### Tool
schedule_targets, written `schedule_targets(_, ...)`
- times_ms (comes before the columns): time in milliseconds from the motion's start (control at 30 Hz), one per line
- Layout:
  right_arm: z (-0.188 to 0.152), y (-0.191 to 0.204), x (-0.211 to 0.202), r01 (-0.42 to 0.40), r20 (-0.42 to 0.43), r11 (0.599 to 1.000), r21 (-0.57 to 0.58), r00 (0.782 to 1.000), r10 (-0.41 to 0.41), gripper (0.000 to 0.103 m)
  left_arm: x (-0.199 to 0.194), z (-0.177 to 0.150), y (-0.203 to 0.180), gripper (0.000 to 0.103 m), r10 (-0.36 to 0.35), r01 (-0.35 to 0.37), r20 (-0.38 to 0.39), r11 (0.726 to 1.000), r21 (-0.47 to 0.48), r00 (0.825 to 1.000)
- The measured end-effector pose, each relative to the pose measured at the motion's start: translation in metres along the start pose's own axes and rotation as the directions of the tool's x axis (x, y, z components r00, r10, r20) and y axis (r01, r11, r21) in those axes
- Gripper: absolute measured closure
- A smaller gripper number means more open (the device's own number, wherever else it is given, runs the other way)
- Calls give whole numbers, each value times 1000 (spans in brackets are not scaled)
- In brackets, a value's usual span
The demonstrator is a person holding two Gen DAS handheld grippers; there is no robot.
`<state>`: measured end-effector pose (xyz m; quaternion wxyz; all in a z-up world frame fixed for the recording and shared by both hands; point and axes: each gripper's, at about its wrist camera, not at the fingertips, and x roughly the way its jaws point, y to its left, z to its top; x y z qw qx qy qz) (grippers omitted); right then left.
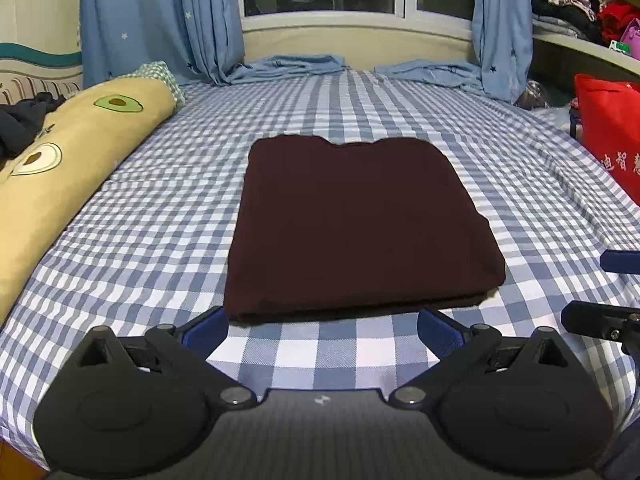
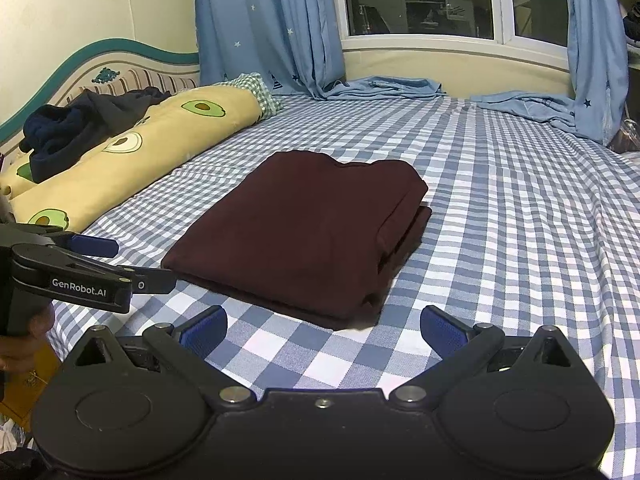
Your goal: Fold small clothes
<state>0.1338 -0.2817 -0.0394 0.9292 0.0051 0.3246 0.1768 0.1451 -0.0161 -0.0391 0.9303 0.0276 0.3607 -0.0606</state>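
Observation:
A dark maroon garment [image 1: 352, 224] lies folded into a flat rectangle on the blue-and-white checked bedsheet [image 1: 160, 216]. My left gripper [image 1: 322, 330] is open just in front of its near edge, with nothing between the blue pads. In the right wrist view the same folded garment [image 2: 304, 232] shows stacked layers along its right side. My right gripper [image 2: 322, 330] is open a little short of the garment's near corner, holding nothing. The left gripper [image 2: 120, 258] also appears at the left of the right wrist view, beside the garment's left corner.
A long yellow avocado-print pillow [image 2: 132, 160] lies along the left with dark clothes [image 2: 76, 128] piled on it. Blue curtains [image 2: 272, 24] pool on the bed's far end under the window. A red bag [image 1: 612, 132] stands at the right edge.

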Motion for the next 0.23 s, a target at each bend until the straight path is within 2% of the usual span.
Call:
schedule_targets(133,0,0,0,1,0,1000,2,1000,-1,1,-5,0,3,1,-20,21,35,1000,-15,999)
schedule_targets(233,0,0,-1,2,1,1000,3,1000,-2,1,-6,2,4,1,-8,9,42,1000,-23,999)
